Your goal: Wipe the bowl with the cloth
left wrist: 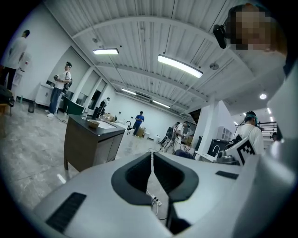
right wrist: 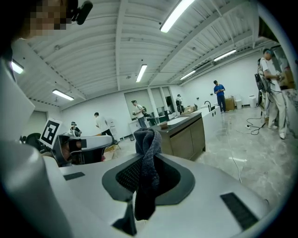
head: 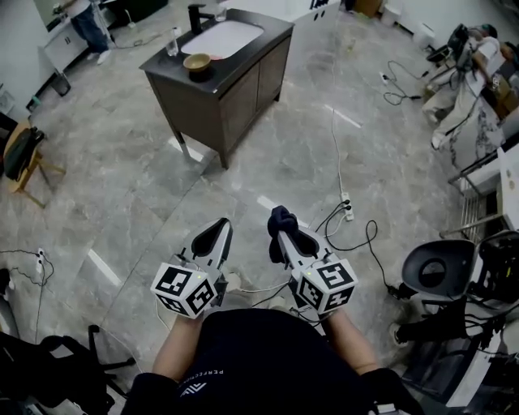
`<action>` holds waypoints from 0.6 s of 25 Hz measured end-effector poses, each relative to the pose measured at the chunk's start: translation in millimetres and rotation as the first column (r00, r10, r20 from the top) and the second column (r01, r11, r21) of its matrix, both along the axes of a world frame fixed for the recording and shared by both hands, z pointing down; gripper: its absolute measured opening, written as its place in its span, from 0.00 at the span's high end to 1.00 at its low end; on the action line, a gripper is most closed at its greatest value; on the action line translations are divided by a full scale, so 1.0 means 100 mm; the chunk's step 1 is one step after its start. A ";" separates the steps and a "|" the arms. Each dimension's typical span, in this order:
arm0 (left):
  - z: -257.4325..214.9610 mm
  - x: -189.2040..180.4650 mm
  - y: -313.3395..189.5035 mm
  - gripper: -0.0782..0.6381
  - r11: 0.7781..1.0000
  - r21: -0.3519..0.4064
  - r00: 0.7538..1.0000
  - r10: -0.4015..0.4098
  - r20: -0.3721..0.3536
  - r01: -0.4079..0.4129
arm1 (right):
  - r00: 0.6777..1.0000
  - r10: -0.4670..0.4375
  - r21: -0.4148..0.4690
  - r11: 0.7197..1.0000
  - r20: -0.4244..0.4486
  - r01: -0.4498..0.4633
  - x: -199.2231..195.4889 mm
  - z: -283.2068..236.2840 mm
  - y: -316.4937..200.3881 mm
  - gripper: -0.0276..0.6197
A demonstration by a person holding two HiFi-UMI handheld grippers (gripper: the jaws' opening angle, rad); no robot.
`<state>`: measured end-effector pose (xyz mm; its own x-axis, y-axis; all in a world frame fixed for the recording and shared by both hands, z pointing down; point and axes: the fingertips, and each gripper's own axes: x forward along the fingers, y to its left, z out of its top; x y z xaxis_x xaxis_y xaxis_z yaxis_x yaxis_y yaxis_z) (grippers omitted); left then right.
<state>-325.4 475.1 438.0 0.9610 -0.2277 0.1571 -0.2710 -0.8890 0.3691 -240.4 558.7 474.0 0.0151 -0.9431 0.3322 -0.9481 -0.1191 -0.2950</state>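
A small tan bowl (head: pixel 197 62) sits on the dark vanity cabinet (head: pixel 243 89) far ahead, beside its white sink (head: pixel 223 37); the left gripper view shows the bowl (left wrist: pixel 94 123) at the counter's near end. My right gripper (head: pixel 280 228) is shut on a dark grey cloth (head: pixel 280 219), which bunches above the jaws and hangs below them (right wrist: pixel 145 176). My left gripper (head: pixel 217 233) is shut with nothing in it, its jaws touching (left wrist: pixel 152 163). Both grippers are held close to my body, well short of the cabinet.
A glass (head: pixel 172 44) and a black faucet (head: pixel 195 16) stand on the counter. A power strip and cables (head: pixel 347 212) lie on the marble floor to the right, next to a black chair (head: pixel 439 271). A wooden chair (head: pixel 24 162) stands left. Several people are at the room's edges.
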 end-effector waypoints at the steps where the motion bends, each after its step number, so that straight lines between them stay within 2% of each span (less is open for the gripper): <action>1: 0.02 -0.02 -0.04 0.86 1.000 -0.007 1.000 0.001 -0.001 -0.001 | 1.000 0.002 0.002 1.000 0.008 -0.002 -0.01 0.01 -0.05 0.85; 9: 0.10 -0.28 -0.54 0.86 0.999 -0.015 0.999 0.043 0.007 -0.043 | 1.000 -0.002 -0.016 1.000 0.029 0.002 -0.17 0.07 -0.65 0.85; 15: 0.10 -0.36 -0.87 0.87 0.996 -0.018 0.996 0.091 -0.011 -0.091 | 0.999 0.011 0.007 1.000 0.039 -0.011 -0.21 -0.03 -1.03 0.85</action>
<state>-361.8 388.0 448.4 0.9792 -0.1362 0.1504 -0.1852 -0.9028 0.3881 -261.5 456.0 470.8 0.0129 -0.9453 0.3260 -0.9345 -0.1274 -0.3324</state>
